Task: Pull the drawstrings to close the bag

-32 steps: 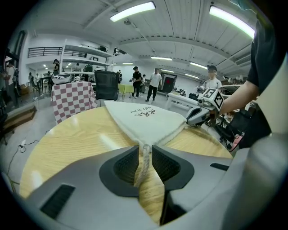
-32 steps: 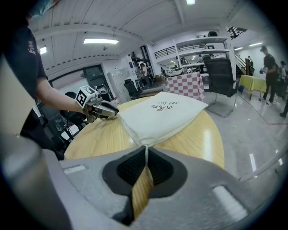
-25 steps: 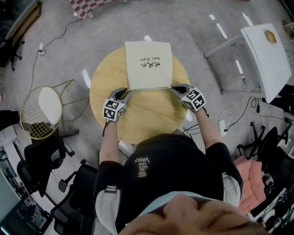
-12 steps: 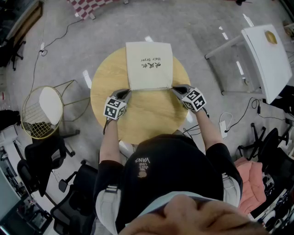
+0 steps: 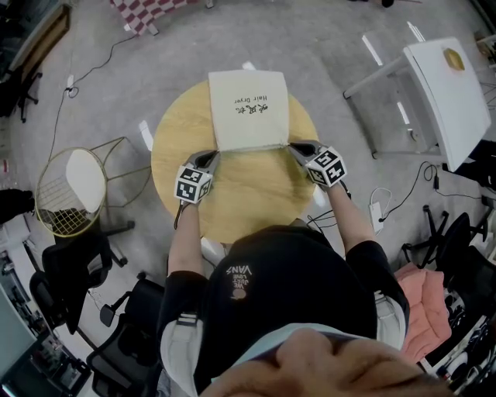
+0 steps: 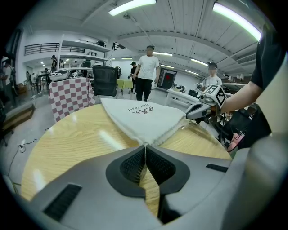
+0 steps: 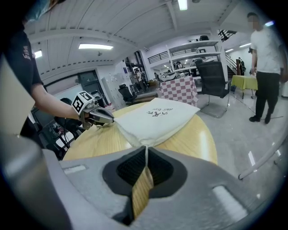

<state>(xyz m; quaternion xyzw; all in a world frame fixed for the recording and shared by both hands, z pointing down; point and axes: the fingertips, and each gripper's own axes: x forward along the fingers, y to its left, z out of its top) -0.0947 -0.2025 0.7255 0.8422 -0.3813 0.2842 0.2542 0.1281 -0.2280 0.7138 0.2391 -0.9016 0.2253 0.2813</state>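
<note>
Left gripper [image 6: 145, 155] is clamping its ribbed black pads together on the left drawstring [image 6: 145, 147], a thin white cord running out of the near left corner of the bag [image 5: 248, 108]; right gripper [image 7: 146, 157] is pinching the right drawstring [image 7: 146, 150] in the same way at the near right corner. That bag is lying flat just beyond both pairs of jaws, its near edge stretching between them and its far edge reaching the far rim of the table [image 5: 248, 198]. Counting up: one bag, two cords, two grippers. Squarish and cream, the bag is showing a soft woven cloth with dark print on top. Under it the table is showing a round, pale wood-grain top. Around it on the grey floor, a gold wire basket [image 5: 46, 194], a white table [image 5: 449, 93], a red-and-white checked cloth [image 5: 143, 12] and some pink fabric [image 5: 426, 298] are sitting well apart
</note>
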